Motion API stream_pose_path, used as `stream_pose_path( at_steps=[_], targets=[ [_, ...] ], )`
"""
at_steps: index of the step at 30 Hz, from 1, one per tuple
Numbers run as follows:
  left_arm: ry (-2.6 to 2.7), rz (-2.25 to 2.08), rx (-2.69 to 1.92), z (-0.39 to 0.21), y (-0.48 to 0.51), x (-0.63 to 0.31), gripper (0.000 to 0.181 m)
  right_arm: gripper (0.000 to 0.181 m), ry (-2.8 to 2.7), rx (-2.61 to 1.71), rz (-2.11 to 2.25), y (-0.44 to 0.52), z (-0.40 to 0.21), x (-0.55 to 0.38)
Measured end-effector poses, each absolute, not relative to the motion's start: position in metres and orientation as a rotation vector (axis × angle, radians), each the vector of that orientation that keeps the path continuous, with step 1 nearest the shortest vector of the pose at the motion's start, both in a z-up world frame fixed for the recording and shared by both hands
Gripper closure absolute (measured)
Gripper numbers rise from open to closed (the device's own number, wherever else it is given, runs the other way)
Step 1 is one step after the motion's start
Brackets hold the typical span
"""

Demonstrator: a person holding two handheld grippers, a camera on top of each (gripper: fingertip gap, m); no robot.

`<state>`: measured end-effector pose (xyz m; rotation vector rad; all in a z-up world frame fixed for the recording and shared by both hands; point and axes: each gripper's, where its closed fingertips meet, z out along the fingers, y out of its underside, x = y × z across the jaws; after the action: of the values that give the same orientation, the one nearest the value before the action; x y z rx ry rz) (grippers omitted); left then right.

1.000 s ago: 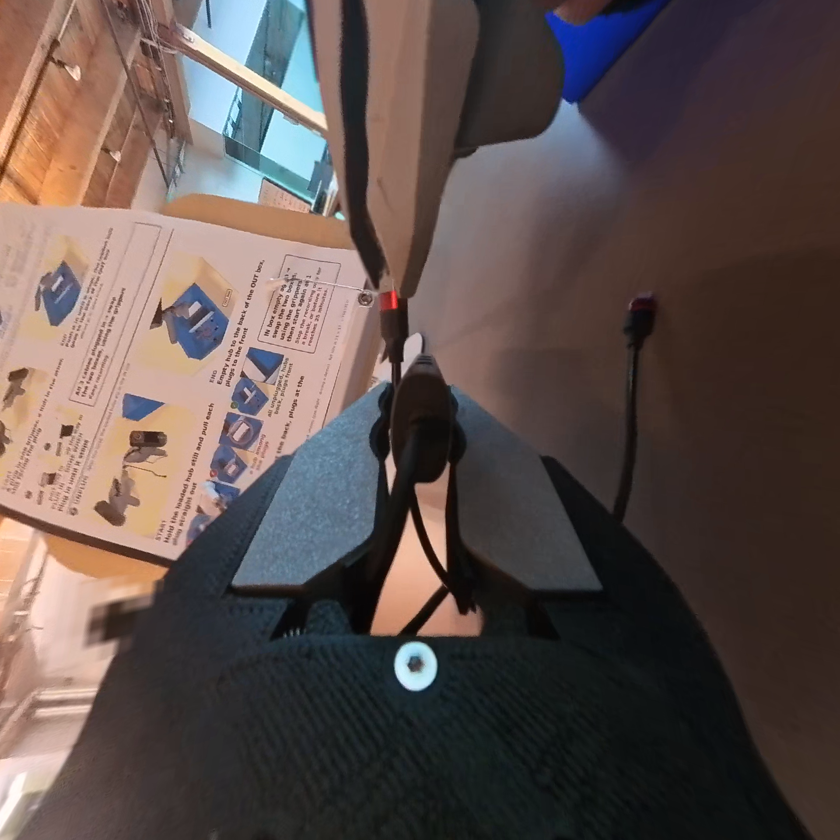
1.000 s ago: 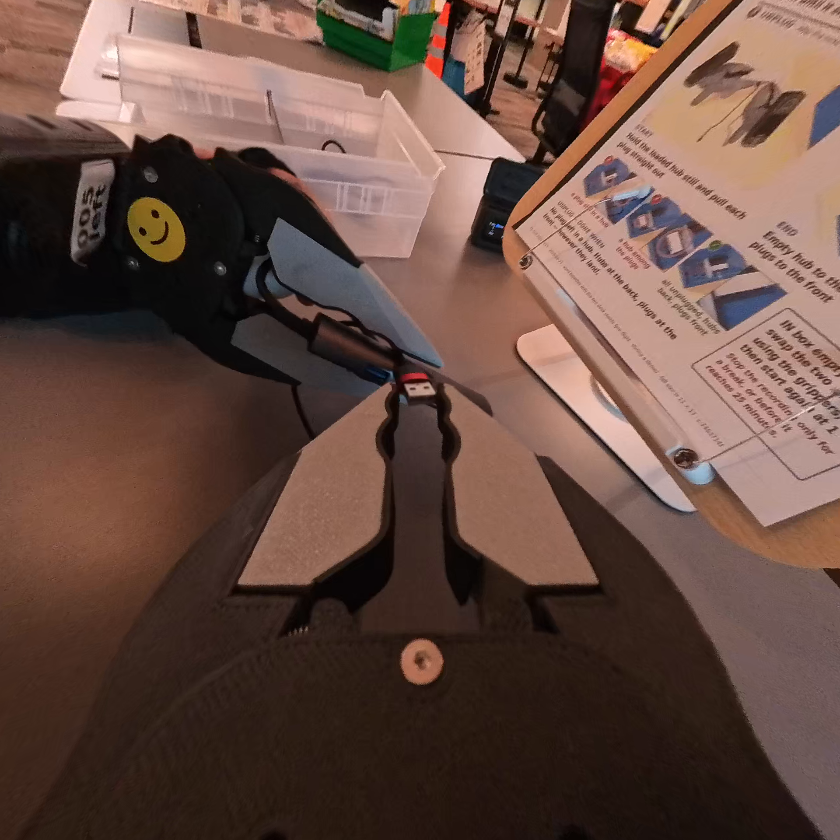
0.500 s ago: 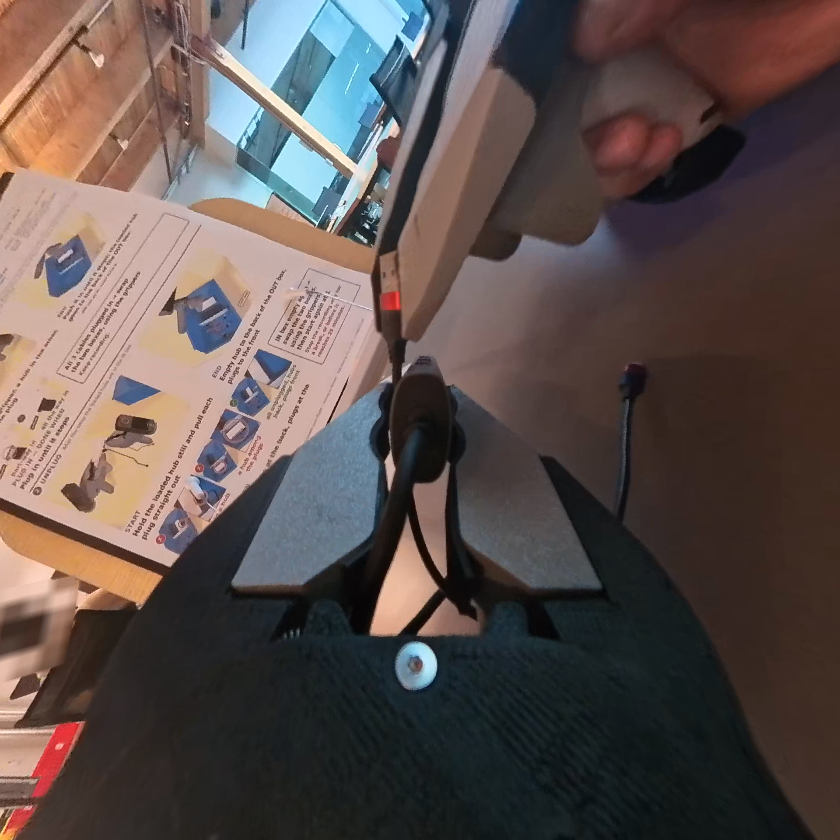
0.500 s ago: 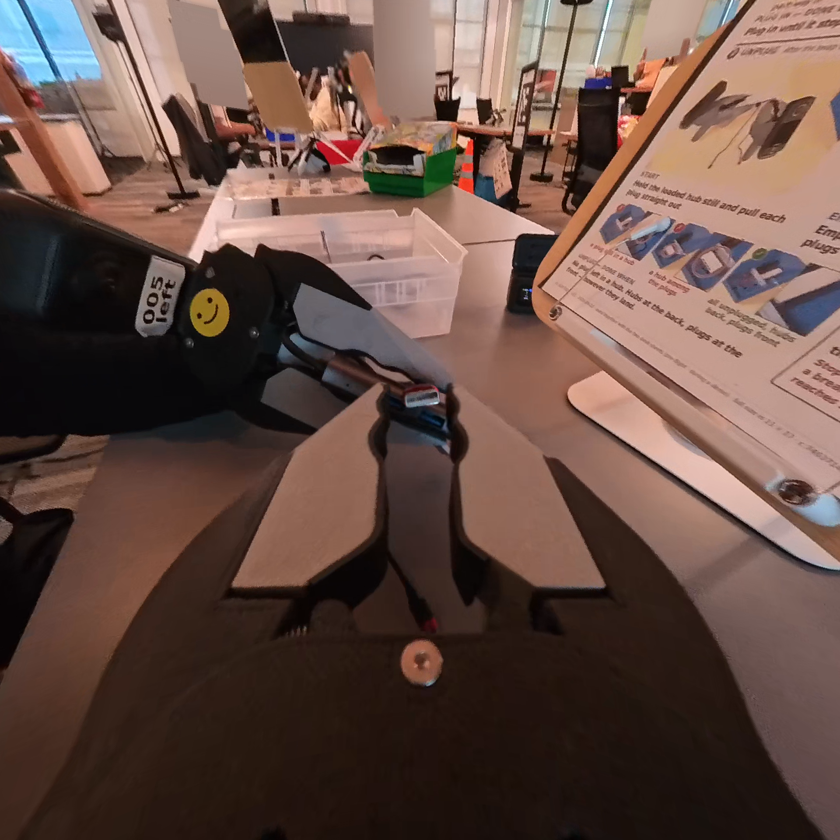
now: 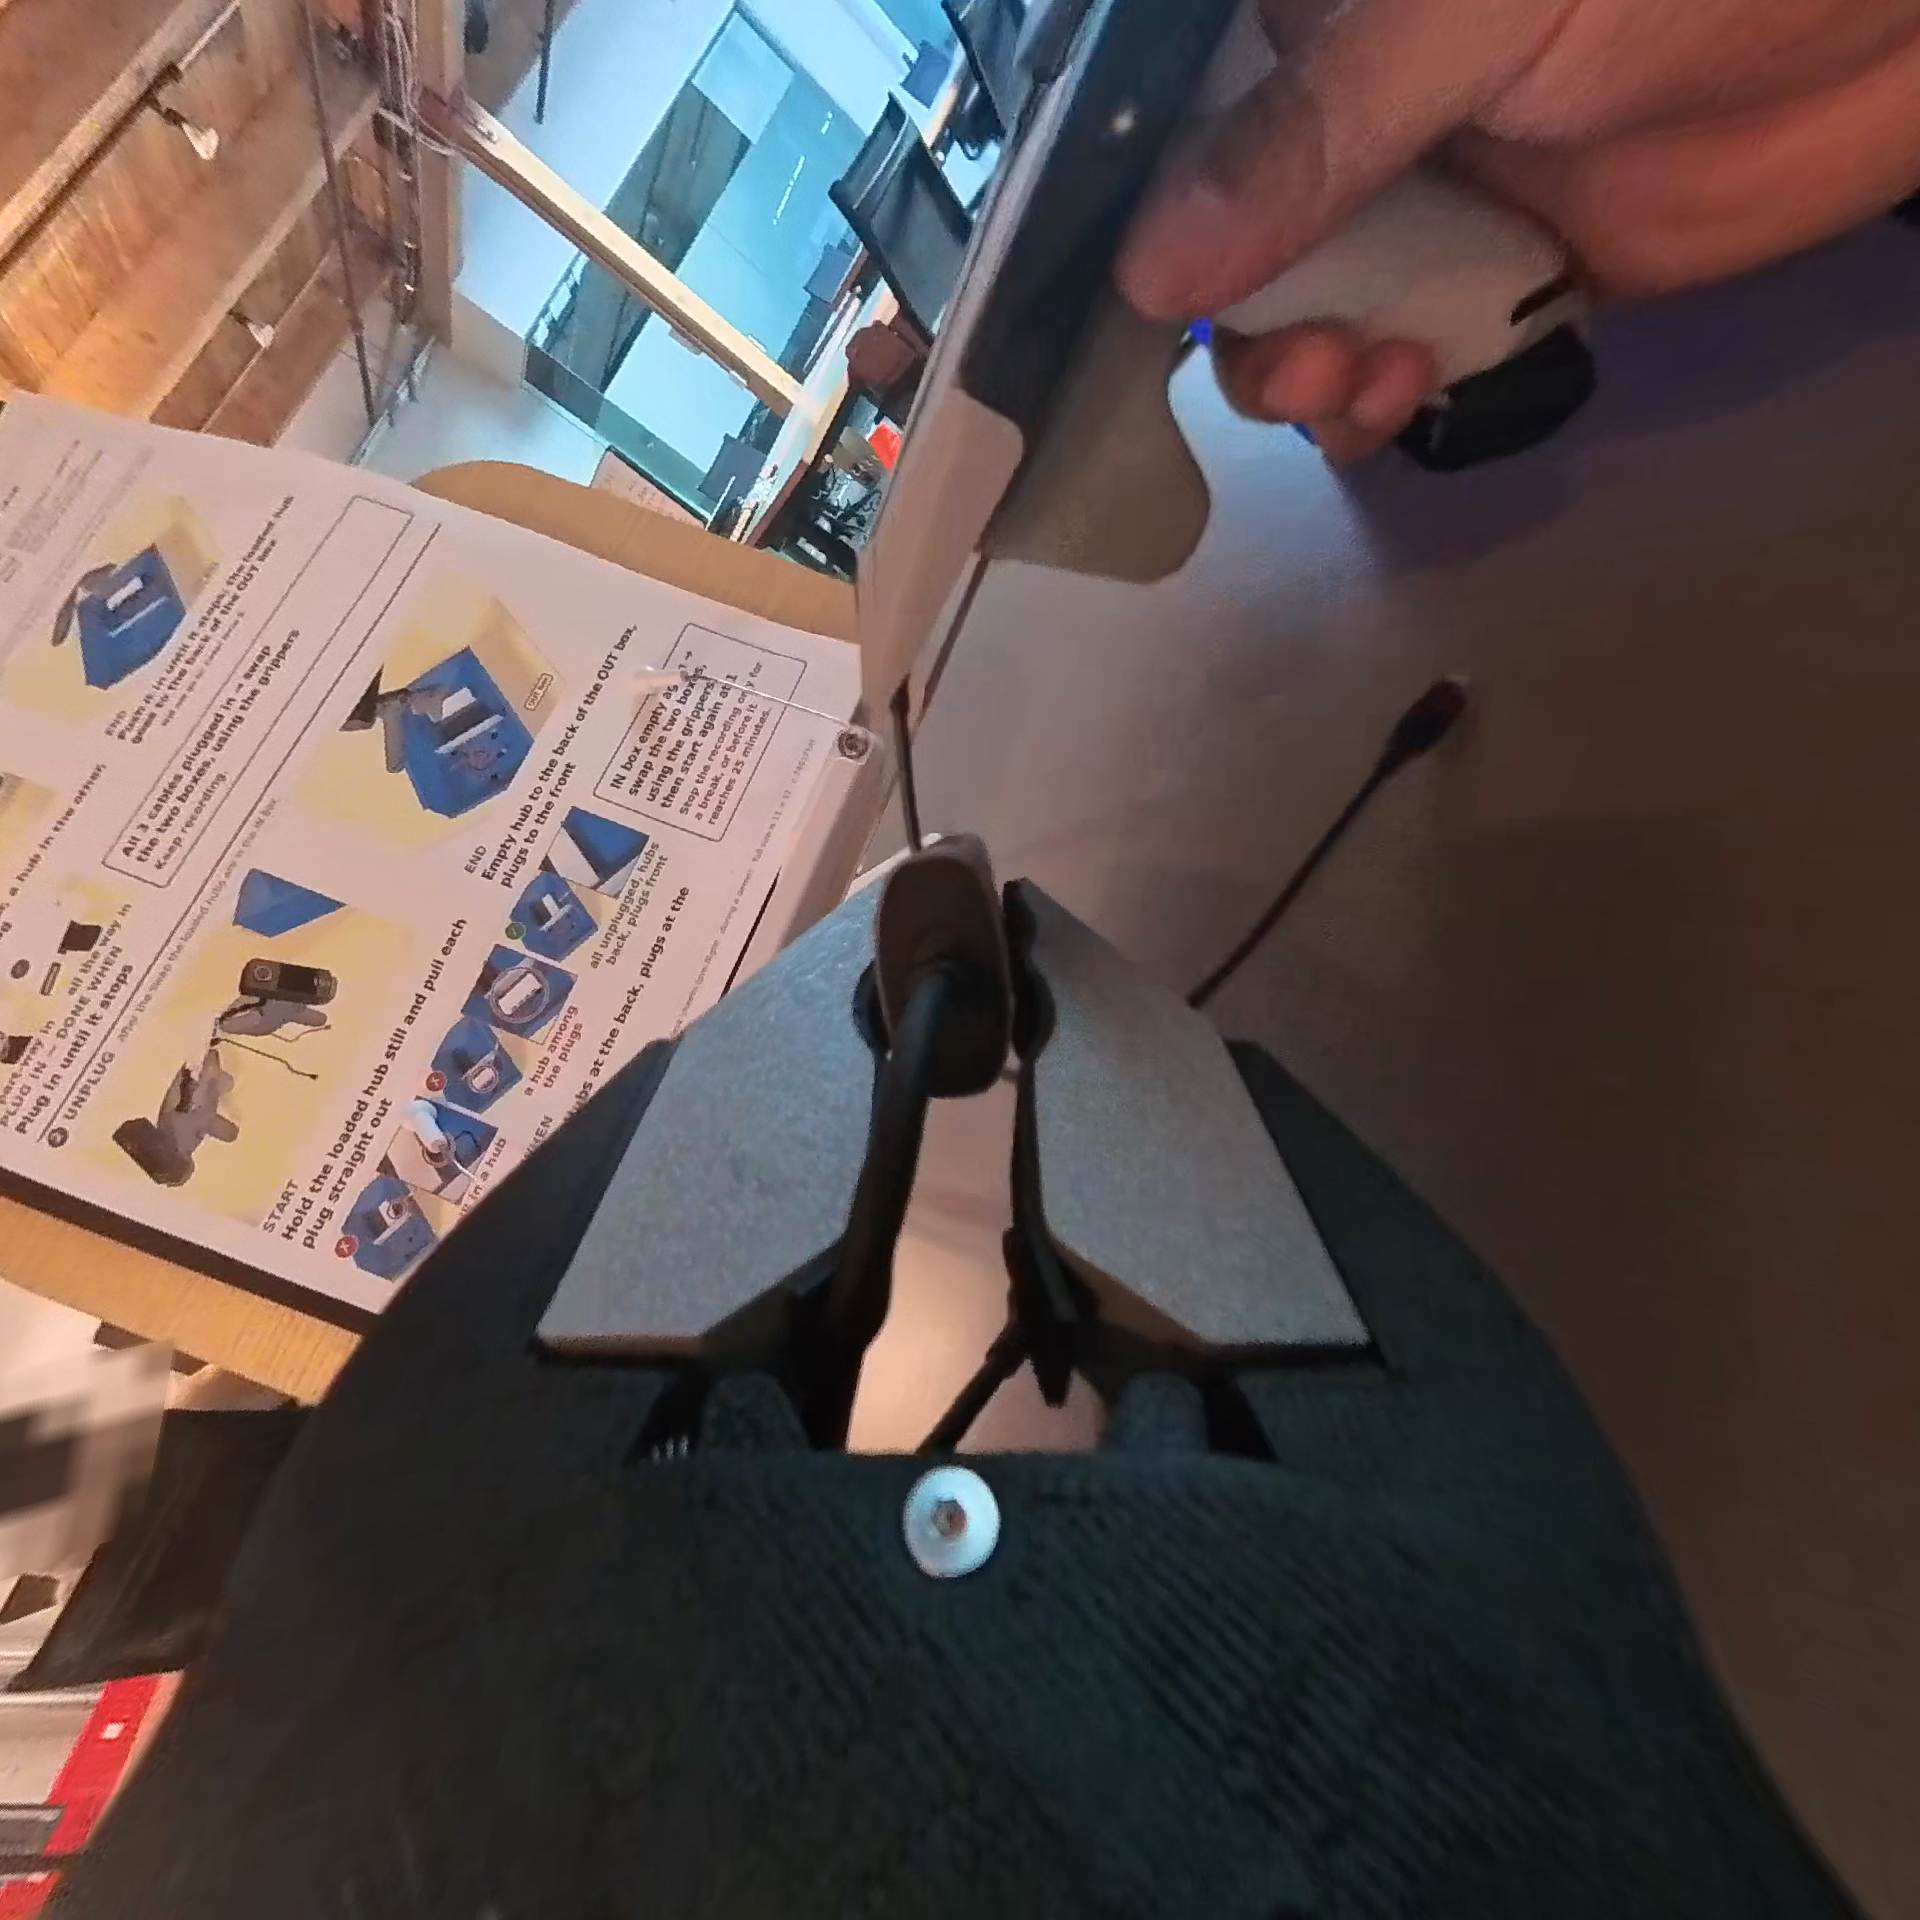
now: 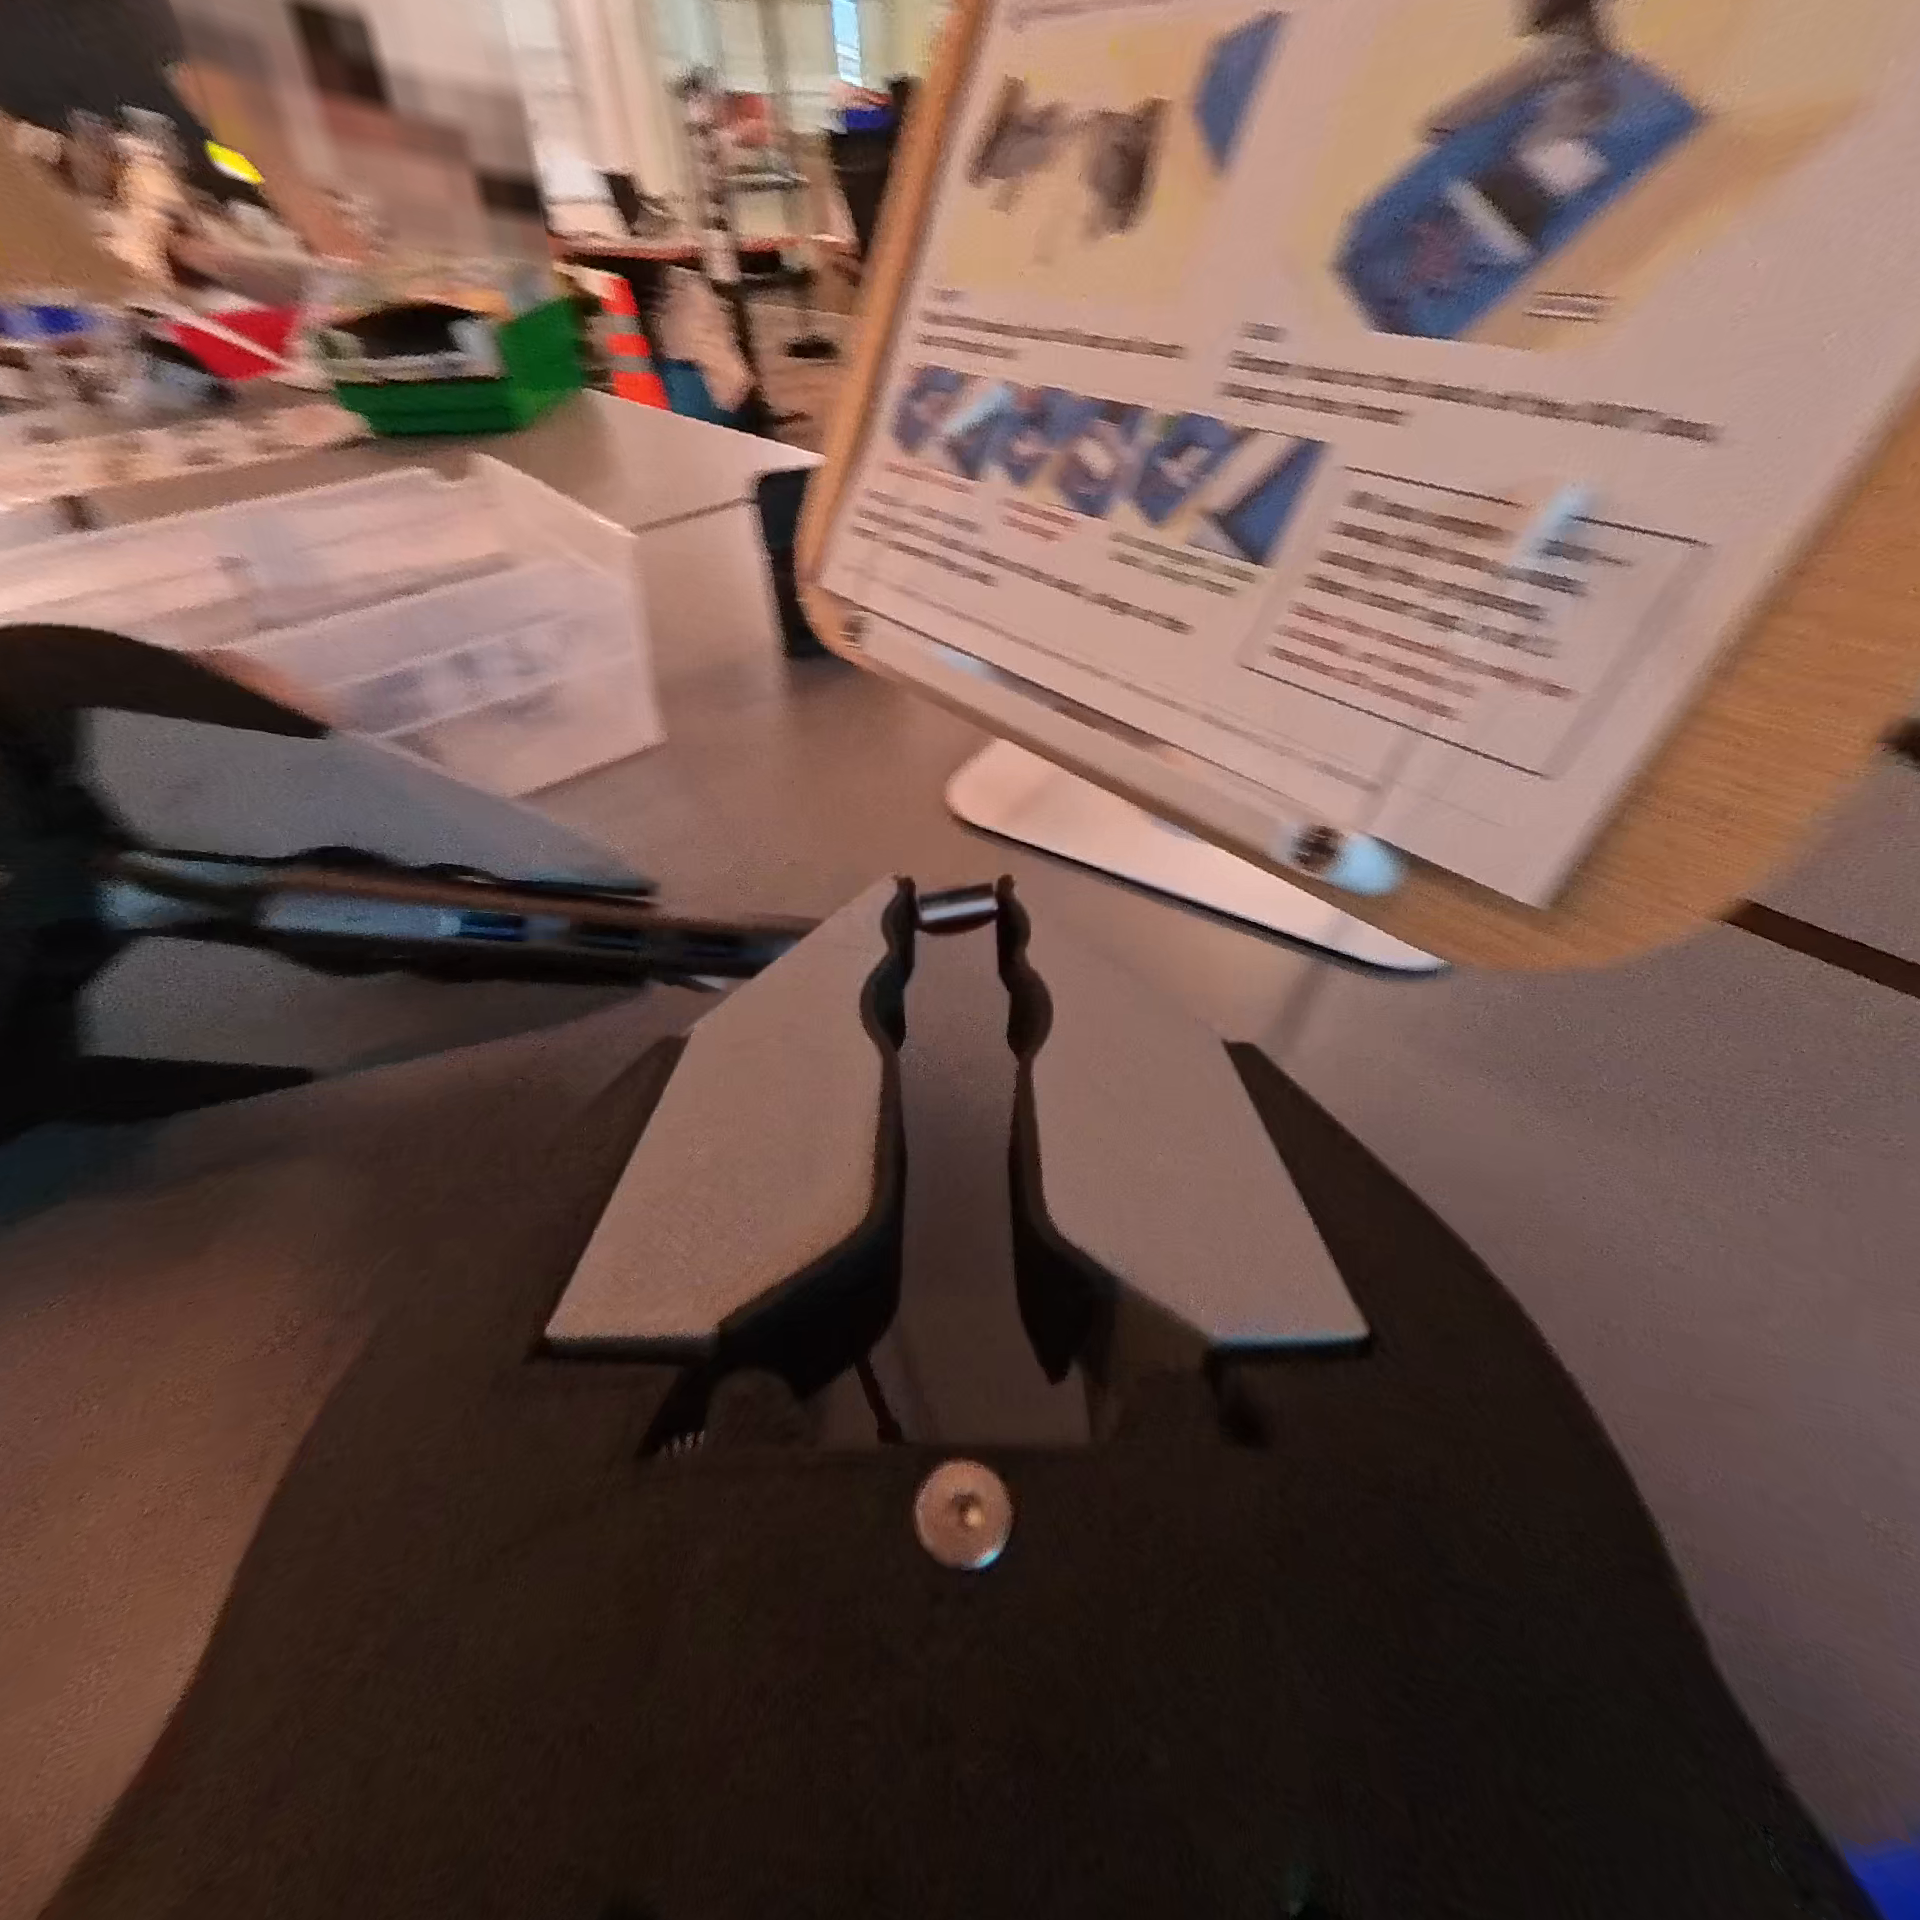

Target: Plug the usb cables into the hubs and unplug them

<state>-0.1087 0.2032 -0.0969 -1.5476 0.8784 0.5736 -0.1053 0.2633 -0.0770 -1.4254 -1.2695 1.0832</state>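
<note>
L wrist view: left gripper point(image 5: 951, 914) clamped on the hub point(image 5: 940, 971), held off the table point(image 5: 1558, 1039); a loose cable point(image 5: 1340, 831) lies on it, instruction sheet point(image 5: 343, 862) at left.

R wrist view, blurry: right gripper point(image 6: 958, 902) pinches a usb plug point(image 6: 956, 906) at its tips, just beside the hub's end, apart from it.
</note>
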Motion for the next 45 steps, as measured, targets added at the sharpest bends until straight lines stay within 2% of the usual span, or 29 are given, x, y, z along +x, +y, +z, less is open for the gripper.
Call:
stream_pose_path(
  at_steps=[6,10,12,15,19,26,31,33,36,39,41,45],
  targets=[
    [0.879,0.589,-1.568,-0.099,0.204,-0.117,0.166,0.169,-1.487,-1.403,0.699,0.279,-0.086,-0.082],
    [0.900,0.681,-1.568,-0.102,0.205,-0.129,0.166,0.169,-1.908,-1.346,0.292,0.257,-0.131,-0.049],
    [0.922,0.706,-1.570,-0.105,0.206,-0.130,0.166,0.169,-2.039,-1.272,0.328,0.226,-0.142,-0.054],
    [0.977,0.765,-1.554,-0.108,0.206,-0.127,0.166,0.169,-2.115,-1.295,0.681,0.176,-0.146,-0.082],
    [1.002,0.816,-1.529,-0.103,0.203,-0.127,0.166,0.169,-2.080,-1.500,0.748,0.191,-0.164,-0.090],
    [1.042,0.816,-1.566,-0.115,0.204,-0.128,0.166,0.168,-1.966,-1.725,0.856,0.215,-0.126,-0.045],
    [1.002,0.839,-1.560,-0.105,0.204,-0.135,0.166,0.169,-2.003,-1.899,0.256,0.224,-0.058,0.039],
    [0.991,0.842,-1.547,-0.100,0.203,-0.133,0.166,0.168,-2.018,-1.959,-0.009,0.230,-0.049,0.053],
    [0.982,0.845,-1.545,-0.098,0.202,-0.134,0.166,0.169,-2.220,-1.984,-0.056,0.209,-0.091,0.026],
    [0.966,0.854,-1.561,-0.099,0.202,-0.142,0.166,0.159,-2.270,-1.997,-0.160,0.213,-0.156,-0.009],
    [0.953,0.859,-1.571,-0.099,0.202,-0.148,0.167,0.177,-2.260,-2.054,-0.123,0.209,-0.185,-0.031],
    [0.938,0.874,-1.585,-0.098,0.202,-0.155,0.166,0.177,-2.167,-2.002,-0.354,0.229,-0.193,-0.032]
  ],
)
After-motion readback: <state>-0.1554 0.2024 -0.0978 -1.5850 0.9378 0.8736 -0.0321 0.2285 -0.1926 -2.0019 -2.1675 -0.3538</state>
